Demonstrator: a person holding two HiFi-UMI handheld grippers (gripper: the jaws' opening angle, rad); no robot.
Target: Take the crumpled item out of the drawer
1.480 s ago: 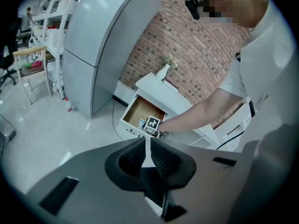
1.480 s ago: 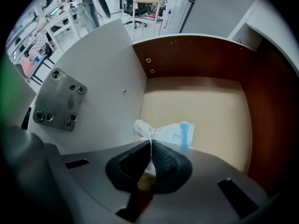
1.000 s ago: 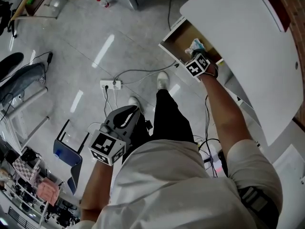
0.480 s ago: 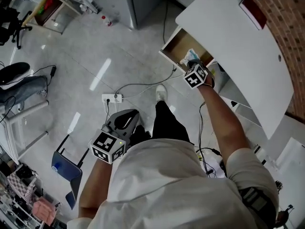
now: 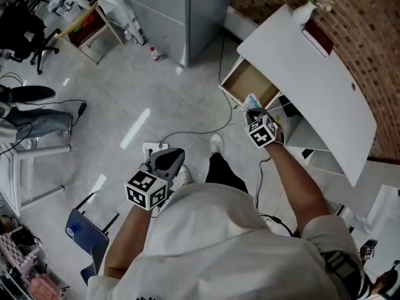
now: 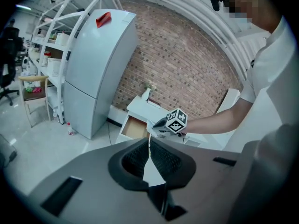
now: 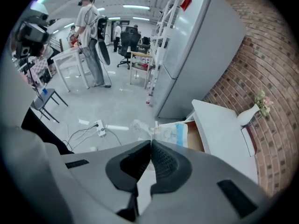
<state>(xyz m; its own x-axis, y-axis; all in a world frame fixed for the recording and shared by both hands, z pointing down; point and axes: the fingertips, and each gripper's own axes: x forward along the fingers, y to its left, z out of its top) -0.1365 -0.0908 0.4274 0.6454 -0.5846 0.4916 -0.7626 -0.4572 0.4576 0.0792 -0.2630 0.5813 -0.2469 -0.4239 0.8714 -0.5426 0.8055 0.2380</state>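
Left gripper (image 5: 170, 158): held low in front of the person's body, above the grey floor (image 5: 112, 92), with a white power strip (image 5: 152, 147) on the floor just beside it in the head view. Its jaws are pressed together, with nothing between them.

Right gripper (image 5: 254, 112): arm stretched out towards the open drawer (image 5: 250, 83). Its jaws are clamped tight on the crumpled item (image 5: 252, 100), a white and pale blue wad sticking out past the tips. The item hangs at the drawer's front edge; I cannot tell whether it is fully clear of the rim.

The drawer's brown inside is exposed. It juts from under the white desk (image 5: 312, 74) on the right.
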